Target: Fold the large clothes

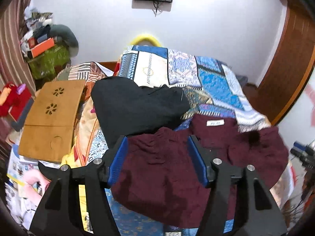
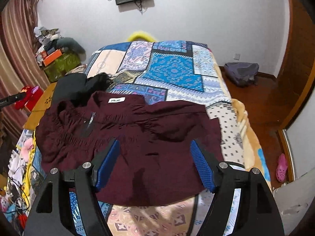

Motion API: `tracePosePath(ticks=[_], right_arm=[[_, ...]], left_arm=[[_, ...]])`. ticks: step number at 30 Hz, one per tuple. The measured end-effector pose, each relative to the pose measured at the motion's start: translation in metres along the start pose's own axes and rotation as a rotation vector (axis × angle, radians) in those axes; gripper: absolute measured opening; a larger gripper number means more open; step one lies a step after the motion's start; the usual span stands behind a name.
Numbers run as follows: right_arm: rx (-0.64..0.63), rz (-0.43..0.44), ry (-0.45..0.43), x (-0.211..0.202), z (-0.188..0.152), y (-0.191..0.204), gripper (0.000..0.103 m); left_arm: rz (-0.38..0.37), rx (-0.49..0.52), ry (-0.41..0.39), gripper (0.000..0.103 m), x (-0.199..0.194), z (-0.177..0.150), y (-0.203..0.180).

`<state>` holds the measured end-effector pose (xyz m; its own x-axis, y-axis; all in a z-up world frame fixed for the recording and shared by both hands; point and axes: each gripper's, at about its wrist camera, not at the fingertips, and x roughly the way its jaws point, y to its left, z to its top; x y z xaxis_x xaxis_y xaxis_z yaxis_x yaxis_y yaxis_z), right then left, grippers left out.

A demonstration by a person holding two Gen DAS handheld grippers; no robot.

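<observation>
A dark maroon garment [image 1: 161,173] lies spread on the patterned bedspread [image 1: 212,78] near the bed's front edge. Its white neck label [image 1: 215,123] faces up. My left gripper [image 1: 156,140] hovers over the garment's left part, open, its blue pads clear of the cloth. In the right wrist view the same maroon garment [image 2: 149,129] shows a short zip [image 2: 91,121] and the label [image 2: 116,100]. My right gripper [image 2: 155,142] hangs open above its near right part, holding nothing. A black garment [image 1: 135,104] lies folded behind the maroon one.
A wooden lap table [image 1: 51,118] rests at the bed's left side. Cluttered boxes and clothes [image 1: 43,45] pile up in the far left corner. On the floor at the right lie a grey backpack [image 2: 241,73] and a pink shoe [image 2: 281,167].
</observation>
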<state>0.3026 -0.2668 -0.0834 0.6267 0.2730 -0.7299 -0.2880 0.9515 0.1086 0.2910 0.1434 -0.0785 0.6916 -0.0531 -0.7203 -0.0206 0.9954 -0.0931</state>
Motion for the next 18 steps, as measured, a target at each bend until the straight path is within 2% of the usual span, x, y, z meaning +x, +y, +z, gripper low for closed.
tracePosePath(ticks=[5, 7, 11, 14, 16, 18], right_arm=[[-0.072, -0.002, 0.057, 0.025, 0.003, 0.015, 0.071], [-0.077, -0.001, 0.105, 0.039, 0.004, 0.016, 0.071], [-0.046, 0.029, 0.241, 0.077, 0.004, 0.009, 0.071], [-0.042, -0.021, 0.301, 0.102, 0.004, 0.000, 0.071], [-0.024, -0.061, 0.326, 0.114, 0.001, -0.007, 0.071], [-0.010, -0.063, 0.329, 0.118, -0.001, -0.011, 0.071]], left_arm=[[-0.020, 0.066, 0.123, 0.062, 0.040, -0.031, -0.016], [-0.032, 0.089, 0.187, 0.062, 0.063, -0.045, -0.024], [-0.095, 0.067, 0.279, 0.062, 0.102, -0.062, -0.028], [-0.080, 0.035, 0.307, 0.063, 0.129, -0.069, -0.027], [-0.079, 0.002, 0.303, 0.067, 0.140, -0.070, -0.024], [-0.070, -0.027, 0.285, 0.071, 0.145, -0.071, -0.021]])
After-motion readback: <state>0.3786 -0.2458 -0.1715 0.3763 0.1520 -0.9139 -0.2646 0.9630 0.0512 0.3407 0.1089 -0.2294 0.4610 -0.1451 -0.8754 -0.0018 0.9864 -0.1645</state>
